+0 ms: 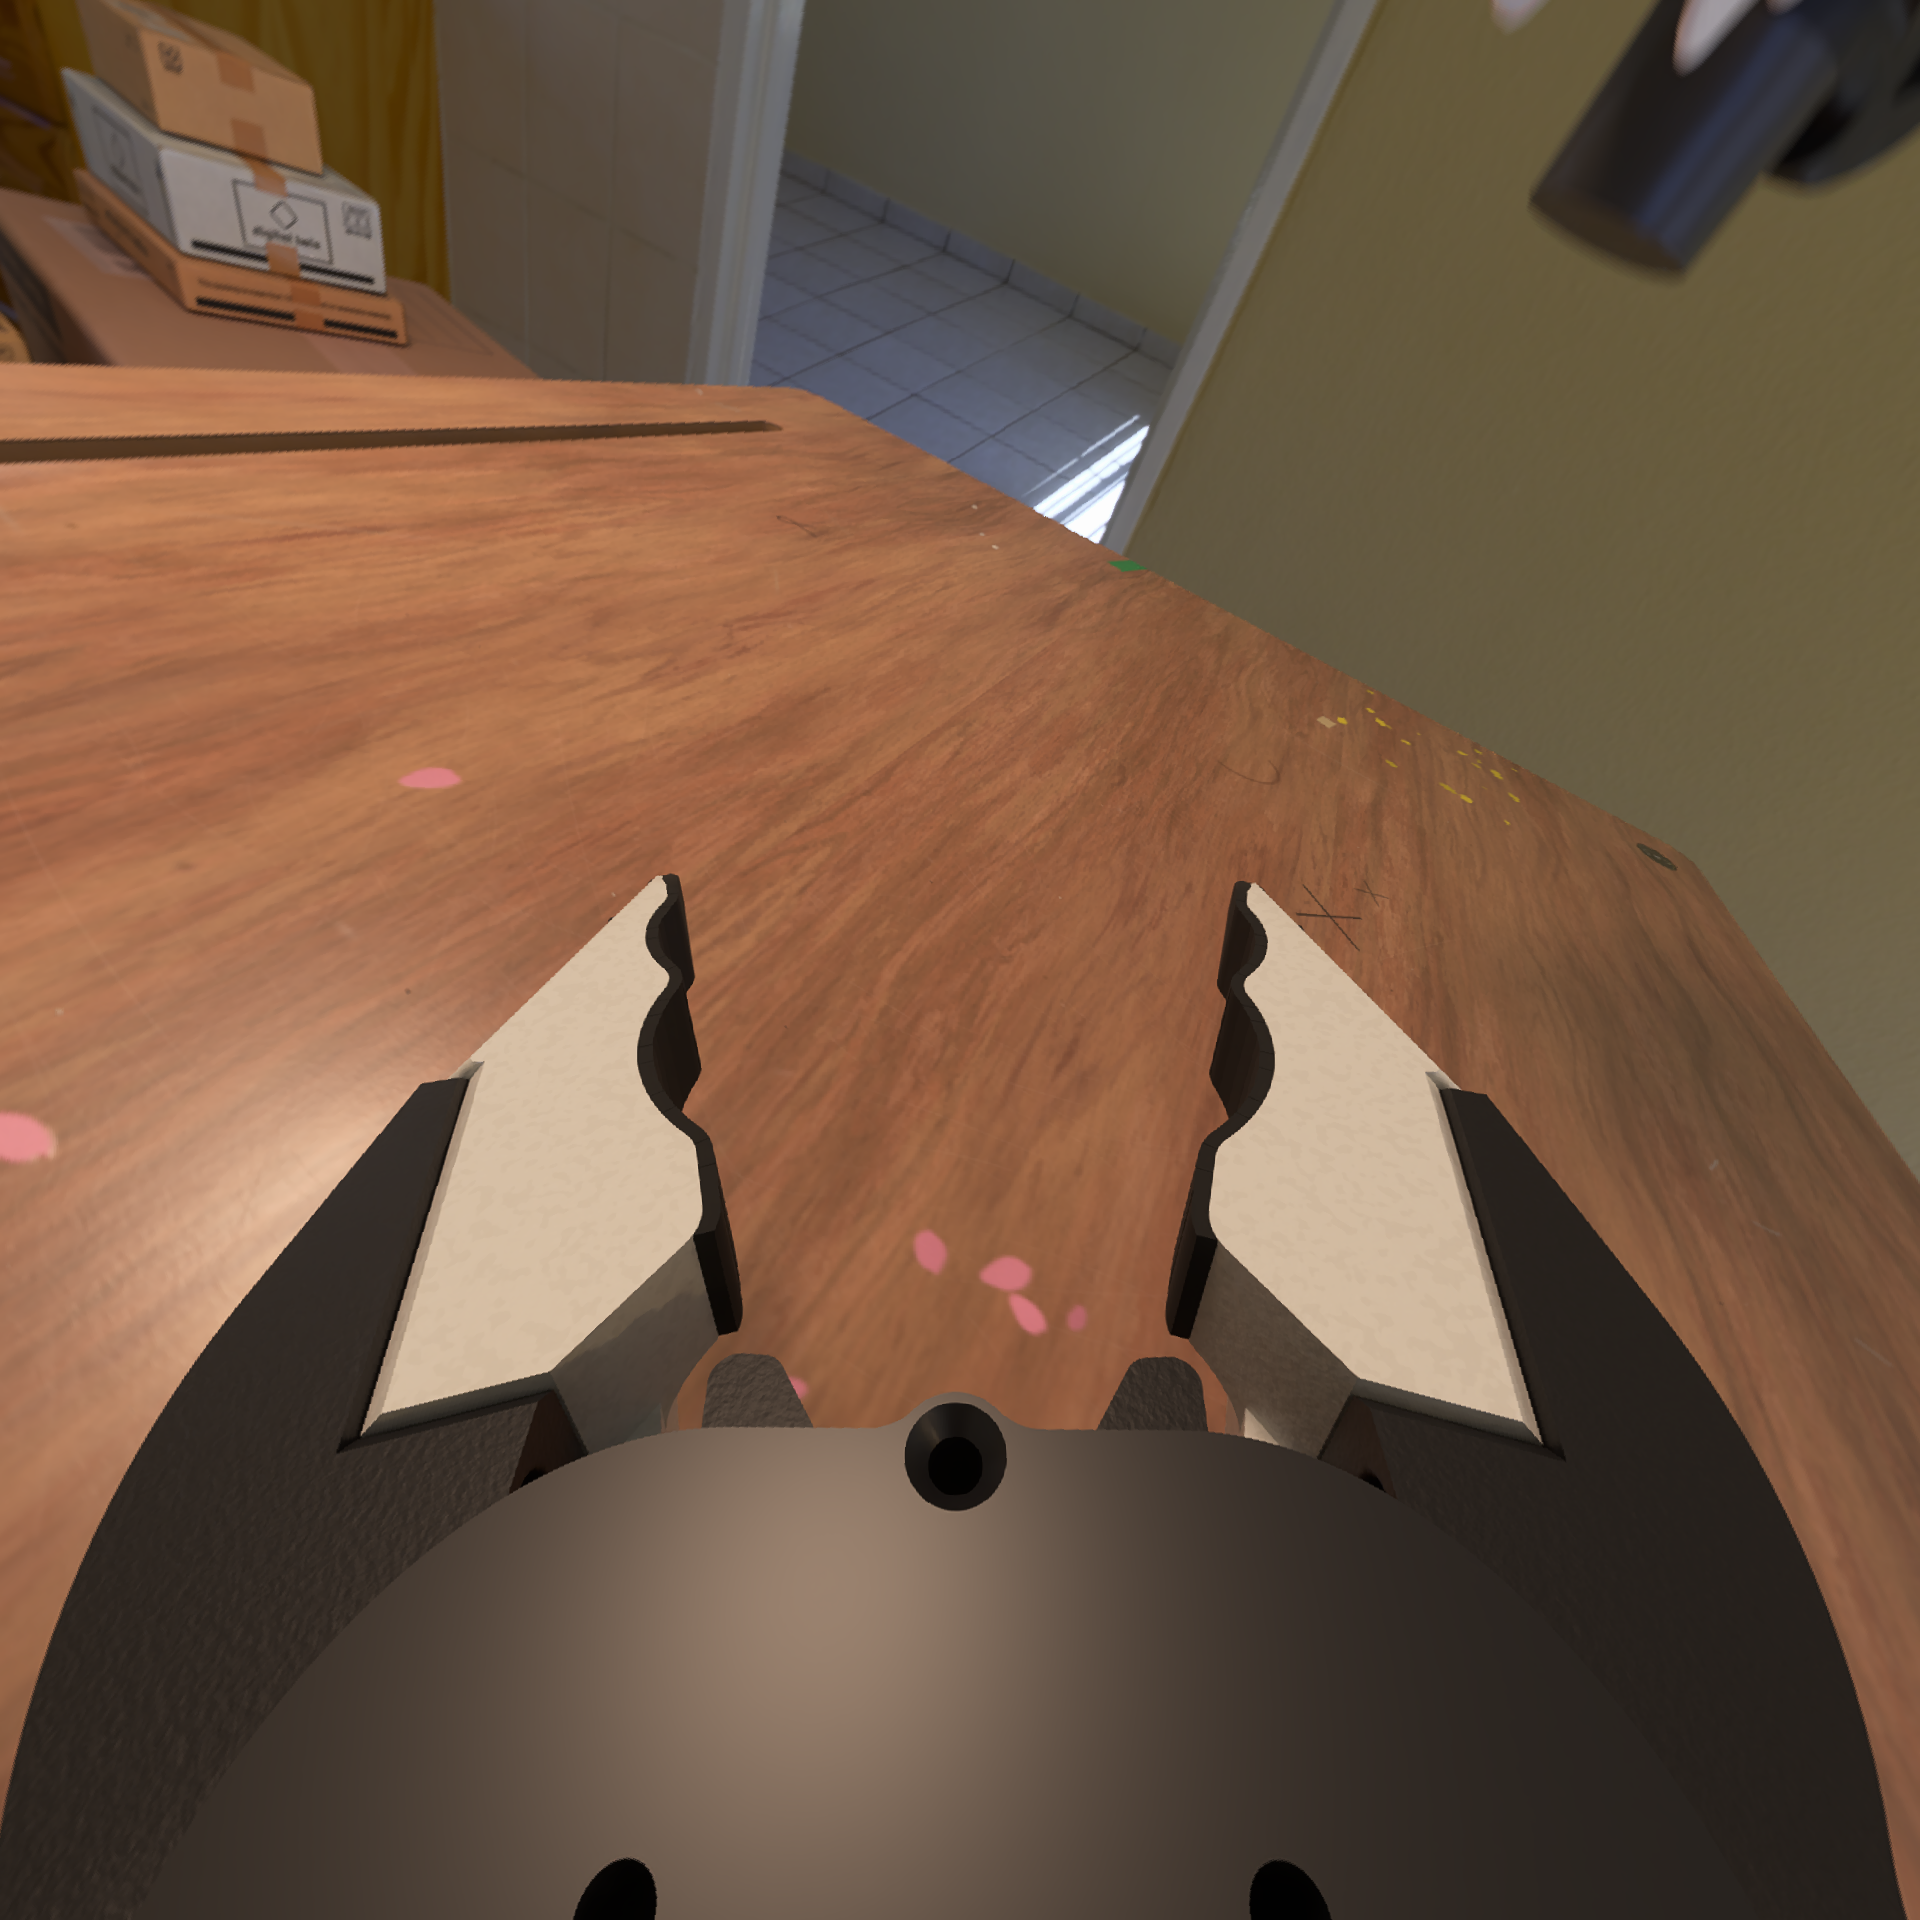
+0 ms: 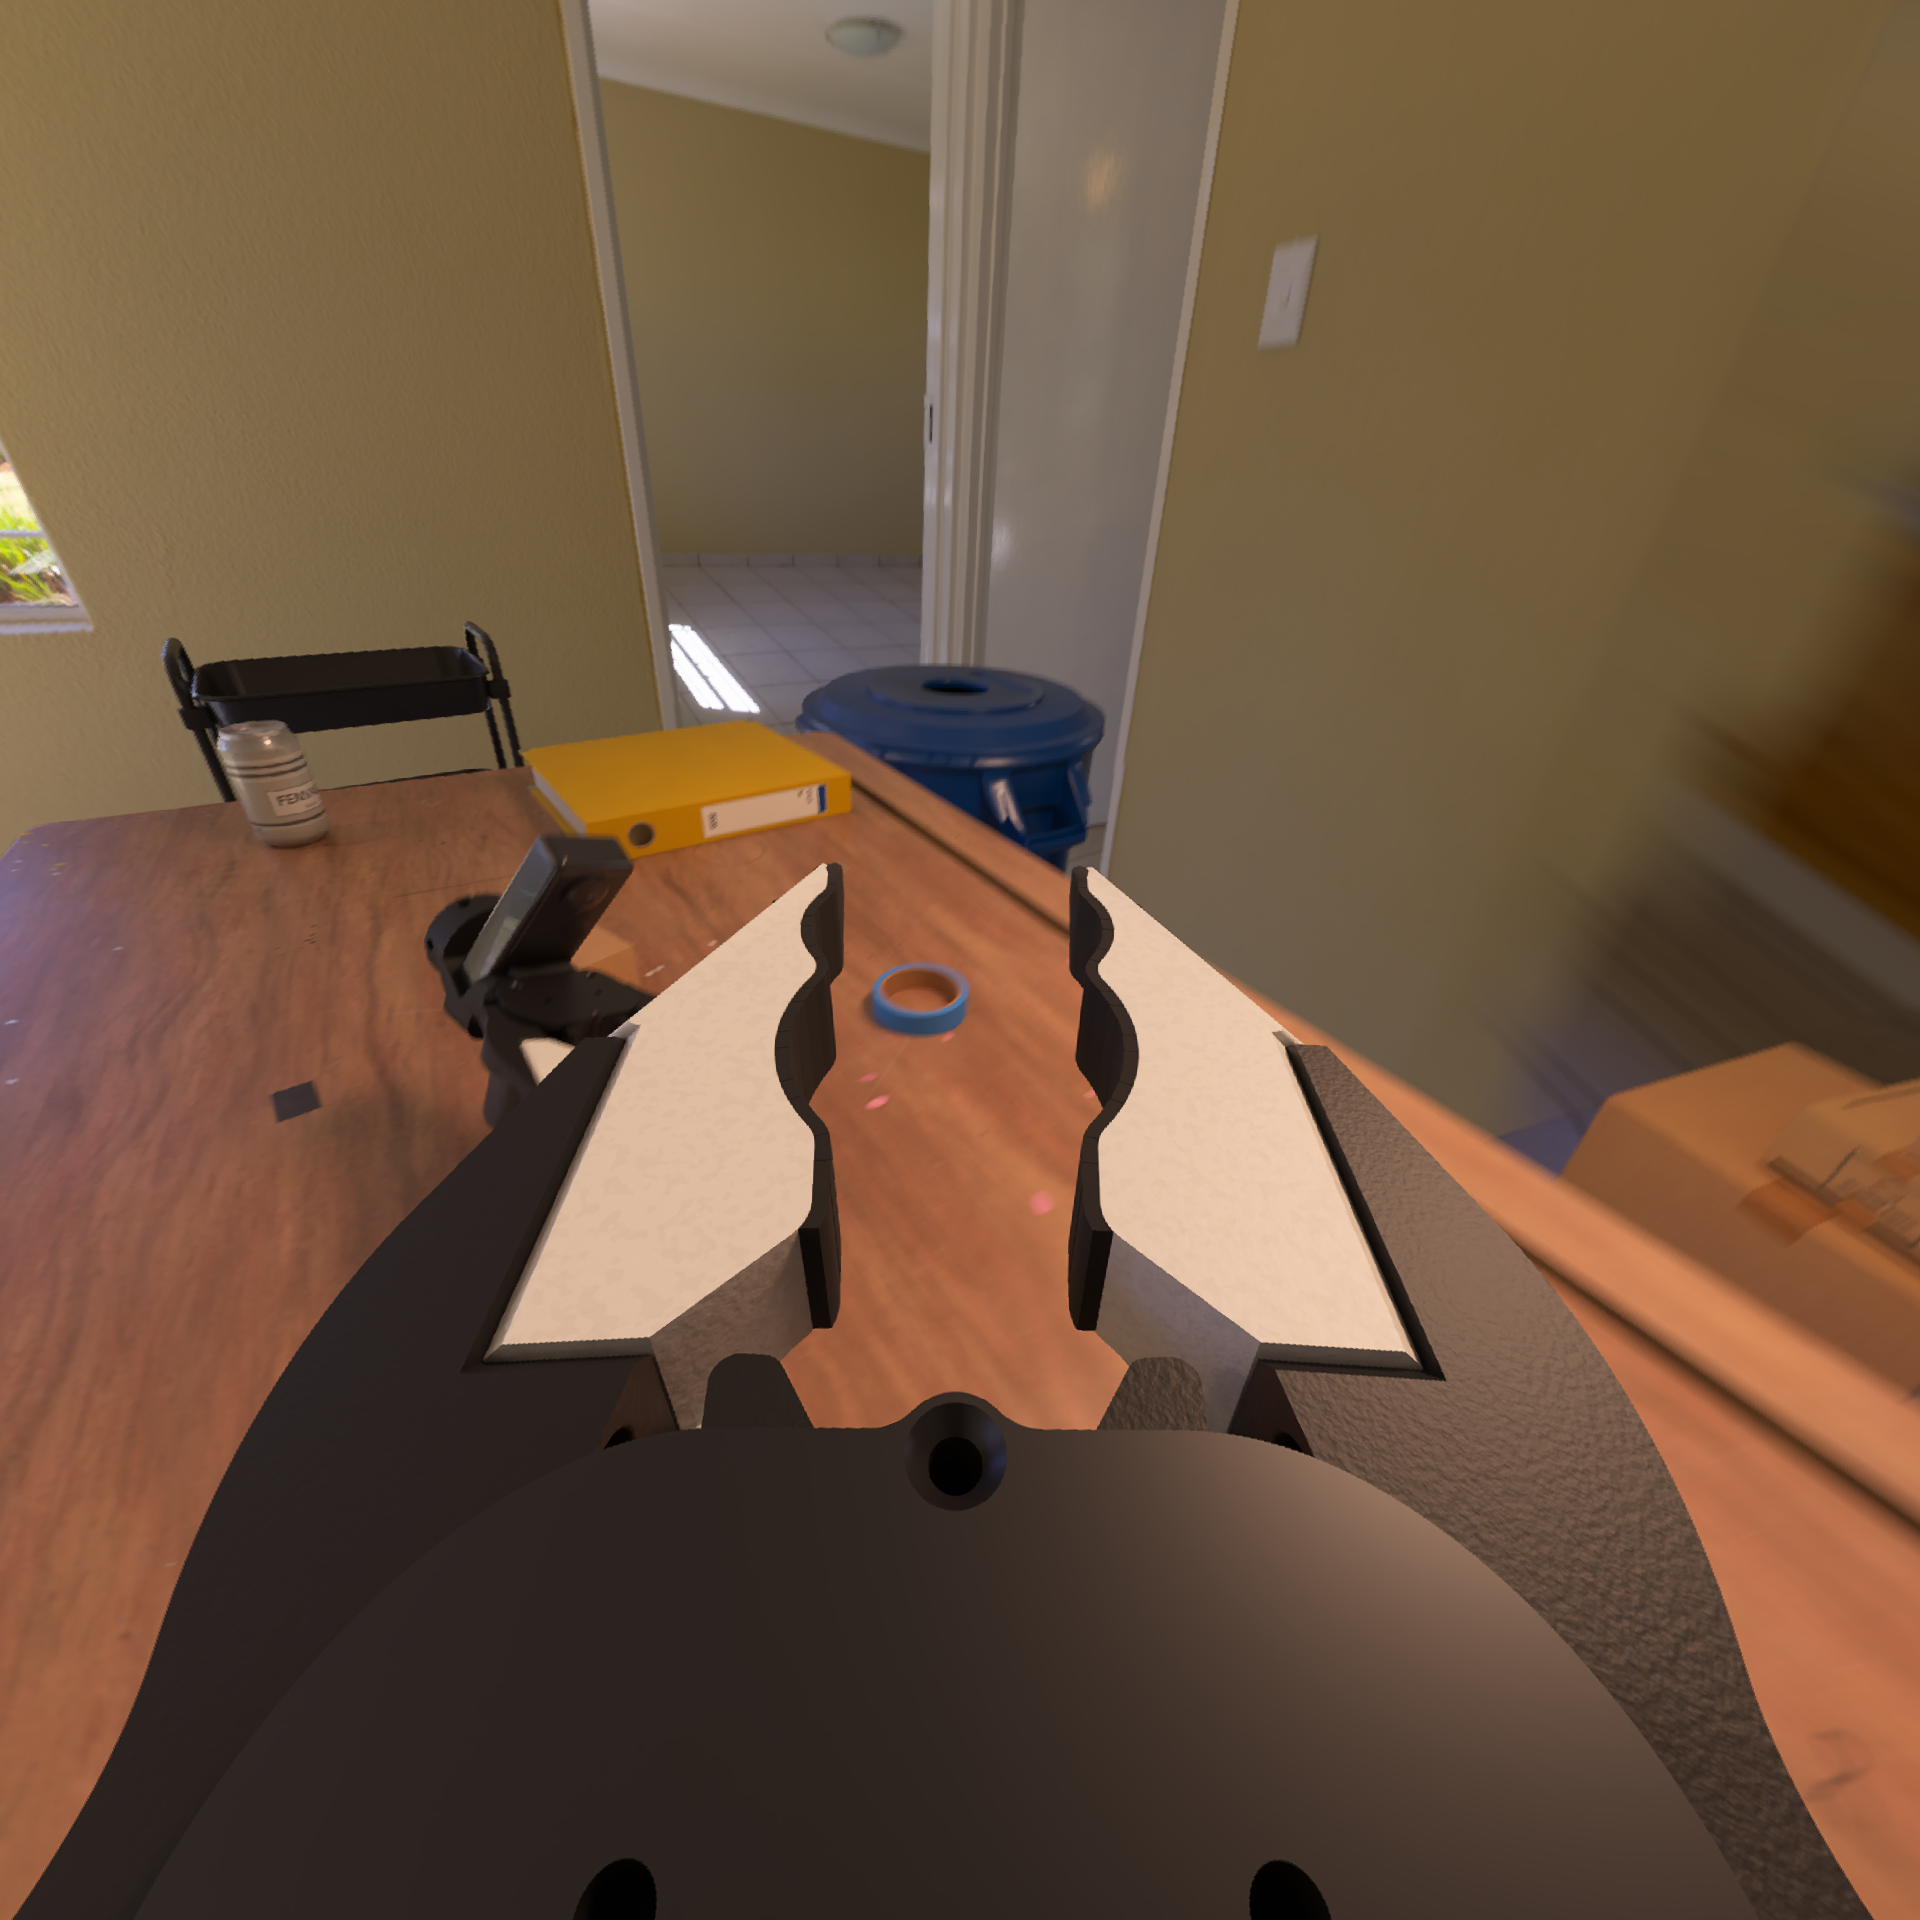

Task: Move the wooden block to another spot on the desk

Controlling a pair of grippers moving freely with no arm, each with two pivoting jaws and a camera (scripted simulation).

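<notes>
Hovering over the brown wood-grain desk (image 1: 935, 675), my left gripper (image 1: 956, 894) has its jaws spread wide and holds nothing; only bare desktop and a few pink flecks (image 1: 1003, 1273) lie between the cream fingers; a stack of cardboard boxes (image 1: 229, 187) sits far off to the upper left, beyond the desk's edge.

From my right wrist, my right gripper (image 2: 956, 883) is likewise released and holds nothing, its jaws parted less widely; a blue roll of tape (image 2: 921, 997) lies flat on the desk beyond my fingertips, framed in the gap; the left gripper shows to the left, tilted down toward the desk; a corner of the pale wooden block (image 2: 613, 948) peeks out just behind it, mostly hidden; farther back lie a yellow ring binder (image 2: 691, 784) and a silver can (image 2: 272, 784); a blue round bin (image 2: 951, 738) stands past the desk.
</notes>
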